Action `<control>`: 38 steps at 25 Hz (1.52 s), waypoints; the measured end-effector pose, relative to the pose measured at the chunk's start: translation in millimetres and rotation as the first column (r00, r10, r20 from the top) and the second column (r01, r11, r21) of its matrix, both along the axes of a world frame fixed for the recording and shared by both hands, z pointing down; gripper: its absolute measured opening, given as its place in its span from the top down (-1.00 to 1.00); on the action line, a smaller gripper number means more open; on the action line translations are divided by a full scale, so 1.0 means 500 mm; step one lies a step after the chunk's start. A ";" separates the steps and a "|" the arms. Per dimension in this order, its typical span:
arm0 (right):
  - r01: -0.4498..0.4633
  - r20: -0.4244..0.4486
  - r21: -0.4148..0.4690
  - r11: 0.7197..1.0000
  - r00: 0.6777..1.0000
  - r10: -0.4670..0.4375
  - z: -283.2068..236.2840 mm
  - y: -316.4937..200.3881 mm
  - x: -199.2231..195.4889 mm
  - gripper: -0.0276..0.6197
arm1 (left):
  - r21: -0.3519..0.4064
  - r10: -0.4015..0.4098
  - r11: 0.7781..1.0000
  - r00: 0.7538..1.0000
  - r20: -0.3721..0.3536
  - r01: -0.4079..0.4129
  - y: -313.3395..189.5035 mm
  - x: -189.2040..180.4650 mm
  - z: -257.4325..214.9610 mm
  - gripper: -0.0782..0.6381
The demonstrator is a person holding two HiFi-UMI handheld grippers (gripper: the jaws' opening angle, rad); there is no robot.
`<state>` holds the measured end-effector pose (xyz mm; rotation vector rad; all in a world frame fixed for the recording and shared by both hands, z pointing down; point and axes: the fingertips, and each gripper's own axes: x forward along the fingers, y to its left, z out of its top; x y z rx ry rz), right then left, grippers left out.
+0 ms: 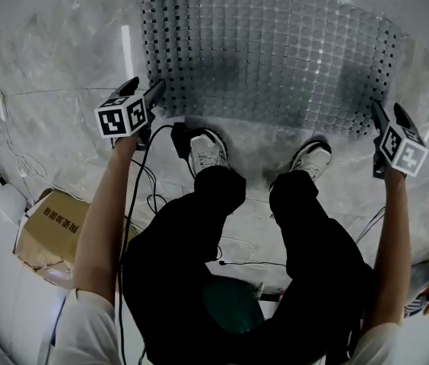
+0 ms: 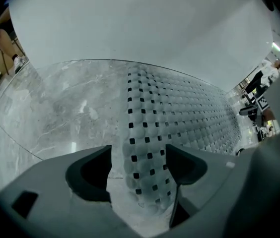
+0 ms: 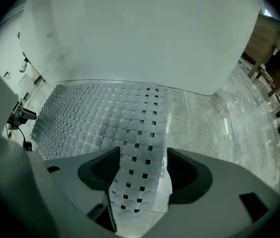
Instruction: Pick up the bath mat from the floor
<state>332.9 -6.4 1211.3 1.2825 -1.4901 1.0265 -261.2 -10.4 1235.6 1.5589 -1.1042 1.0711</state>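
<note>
The mat [image 1: 268,52] lies flat on the floor [image 1: 55,74] just ahead of my shoes [image 1: 207,152], its near edge towards me. My left tongs [image 1: 144,88] stand wide open over its near left corner, and my right tongs [image 1: 389,112] stand just as wide over the near right one. Each has the mat's side edge between its jaws but grips nothing yet. To do this well, I'd sink both until one jaw slips under the edge (the mat looks thin and clingy). Then I'd close both firmly together and lift evenly so neither corner peels free.
</note>
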 end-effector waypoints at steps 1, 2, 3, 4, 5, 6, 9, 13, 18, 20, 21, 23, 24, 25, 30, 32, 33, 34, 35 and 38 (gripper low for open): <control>-0.012 -0.001 -0.002 1.000 1.000 0.012 0.009 -0.003 0.008 0.12 | 0.002 0.000 1.000 1.000 0.006 0.000 -0.007 0.002 0.010 -0.19; -0.023 0.002 -0.006 1.000 1.000 0.023 0.020 -0.006 0.016 0.12 | 0.005 -0.005 1.000 1.000 0.008 0.005 -0.015 0.003 0.020 -0.22; -0.032 0.009 -0.011 0.999 0.999 0.032 0.031 -0.009 0.021 0.11 | 0.009 -0.018 1.000 1.000 0.007 0.018 -0.022 0.004 0.027 -0.26; -0.036 0.021 -0.016 0.999 0.999 0.036 0.042 -0.011 0.023 0.11 | 0.012 -0.038 0.999 0.999 0.002 0.038 -0.028 0.004 0.034 -0.27; -0.037 0.034 -0.023 0.999 0.999 0.037 0.054 -0.012 0.023 0.10 | 0.013 -0.056 0.998 0.998 -0.004 0.057 -0.032 0.003 0.039 -0.28; -0.035 0.043 -0.033 0.999 0.998 0.036 0.064 -0.012 0.022 0.10 | 0.013 -0.069 0.998 0.998 -0.009 0.069 -0.035 0.002 0.044 -0.29; -0.024 0.037 -0.053 0.998 0.999 0.026 0.085 -0.006 0.024 0.10 | 0.004 -0.073 0.997 0.997 -0.020 0.073 -0.041 0.003 0.054 -0.29; -0.069 0.051 -0.059 0.996 0.996 0.072 0.095 -0.006 0.023 0.10 | 0.001 -0.077 0.997 0.996 -0.035 0.077 -0.043 0.008 0.058 -0.29; -0.077 0.065 -0.039 0.996 0.995 0.080 0.087 -0.003 0.017 0.20 | -0.014 -0.056 0.998 0.998 -0.020 0.056 -0.043 0.018 0.061 -0.27; -0.067 0.097 -0.053 0.996 0.993 0.071 0.078 -0.004 0.005 0.41 | -0.044 -0.038 0.998 0.999 -0.037 0.036 -0.043 0.032 0.053 -0.04; -0.060 0.112 -0.059 0.996 0.992 0.066 0.072 -0.005 -0.004 0.50 | -0.059 -0.035 0.998 0.998 -0.048 0.032 -0.043 0.038 0.048 0.04; -0.042 0.133 -0.066 0.997 0.990 0.051 0.054 -0.008 -0.019 0.64 | -0.077 -0.033 0.997 0.998 -0.057 0.029 -0.041 0.050 0.038 0.13; -0.034 0.141 -0.066 0.997 0.989 0.043 0.044 -0.008 -0.022 0.65 | -0.079 -0.031 0.996 0.998 -0.058 0.027 -0.039 0.058 0.031 0.17; -0.026 0.149 -0.064 0.998 0.988 0.035 0.031 -0.006 -0.025 0.66 | -0.079 -0.030 0.997 0.998 -0.059 0.026 -0.036 0.068 0.021 0.21; 0.026 0.194 -0.036 0.999 0.981 -0.019 -0.088 -0.009 -0.081 0.71 | -0.058 -0.030 0.998 0.995 -0.092 0.025 -0.047 0.123 -0.087 0.39; 0.063 0.203 -0.034 0.997 0.978 -0.055 -0.144 -0.019 -0.113 0.73 | -0.052 -0.017 0.999 0.993 -0.114 0.011 -0.057 0.140 -0.143 0.44; 0.077 0.206 -0.037 0.996 0.976 -0.068 -0.172 -0.022 -0.124 0.73 | -0.054 -0.007 0.999 0.992 -0.127 0.000 -0.060 0.151 -0.171 0.47; 0.086 0.208 -0.041 0.995 0.975 -0.076 -0.200 -0.022 -0.133 0.74 | -0.058 0.006 0.998 0.990 -0.138 -0.014 -0.059 0.163 -0.199 0.49; 0.090 0.210 -0.043 0.995 0.975 -0.079 -0.230 -0.020 -0.142 0.74 | -0.063 0.023 0.997 0.989 -0.144 -0.033 -0.057 0.174 -0.229 0.52; 0.096 0.211 -0.036 0.995 0.974 -0.086 -0.330 -0.006 -0.163 0.76 | -0.065 0.082 0.994 0.984 -0.157 -0.093 -0.043 0.207 -0.325 0.55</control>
